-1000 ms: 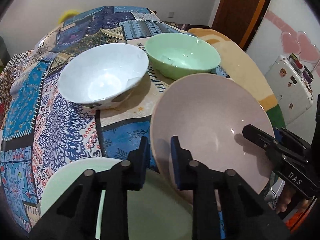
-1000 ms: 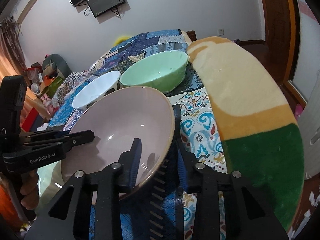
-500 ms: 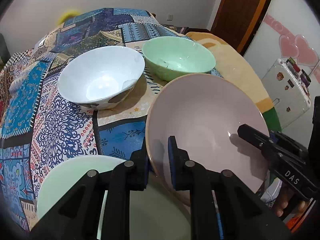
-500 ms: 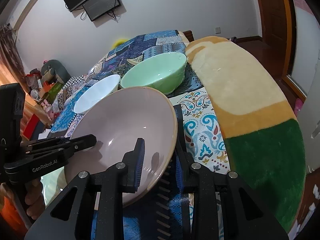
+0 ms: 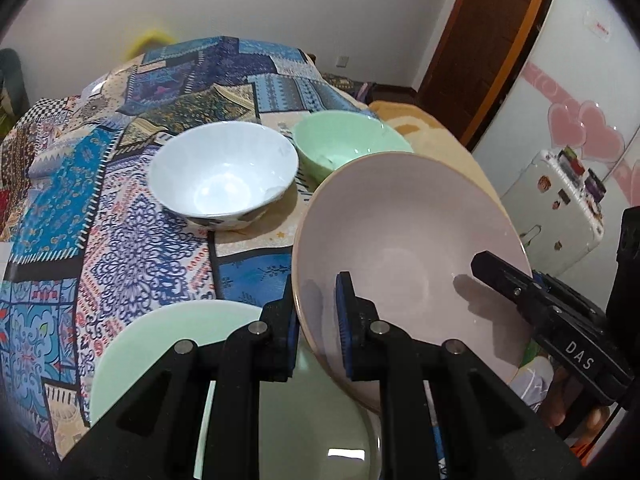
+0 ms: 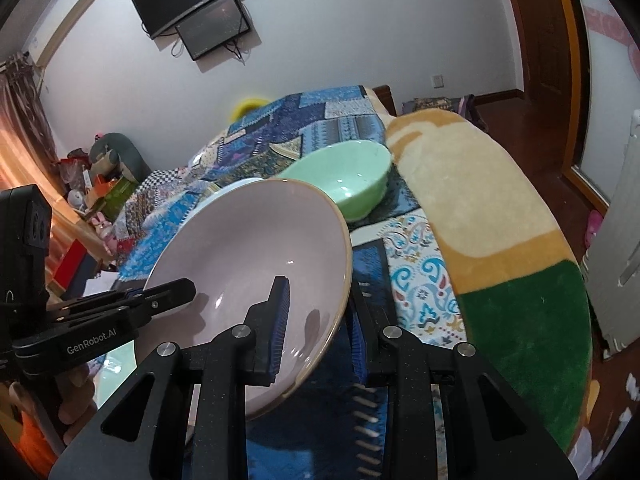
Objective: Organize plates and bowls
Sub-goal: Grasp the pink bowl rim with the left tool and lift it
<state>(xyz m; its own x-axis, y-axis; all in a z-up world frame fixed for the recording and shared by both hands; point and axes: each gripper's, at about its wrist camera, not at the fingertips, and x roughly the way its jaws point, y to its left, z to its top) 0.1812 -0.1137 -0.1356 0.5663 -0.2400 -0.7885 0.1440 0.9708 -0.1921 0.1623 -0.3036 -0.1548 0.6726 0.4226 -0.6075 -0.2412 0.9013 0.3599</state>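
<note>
1. Two tools hold one pink bowl [image 5: 408,248] between them, tipped up off the bed [image 6: 472,216] so its hollow faces the person.
2. The left tool [image 5: 316,320] pinches the bowl's near-left rim, one blue pad outside the wall and one inside.
3. The right tool [image 6: 316,328] grips the opposite rim the same way, its jaws straddling the tan edge; in the left wrist view it [image 5: 520,292] reaches in from the right.
4. Under the raised bowl and the left tool lies a pale green plate [image 5: 168,344], flat on the patchwork quilt [image 5: 120,248].
5. Farther back a white bowl [image 5: 224,180] stands upright on the quilt.
6. Just to its right stands a green bowl [image 5: 340,140], also upright; the two look close, though I cannot tell whether they touch.
7. From the right wrist view the green bowl [image 6: 344,184] sits beside a cream, tan and green plush blanket [image 6: 500,264], and only a sliver of the white bowl's rim shows behind the pink one.
8. A dark screen [image 6: 200,16] hangs on the far wall.
</note>
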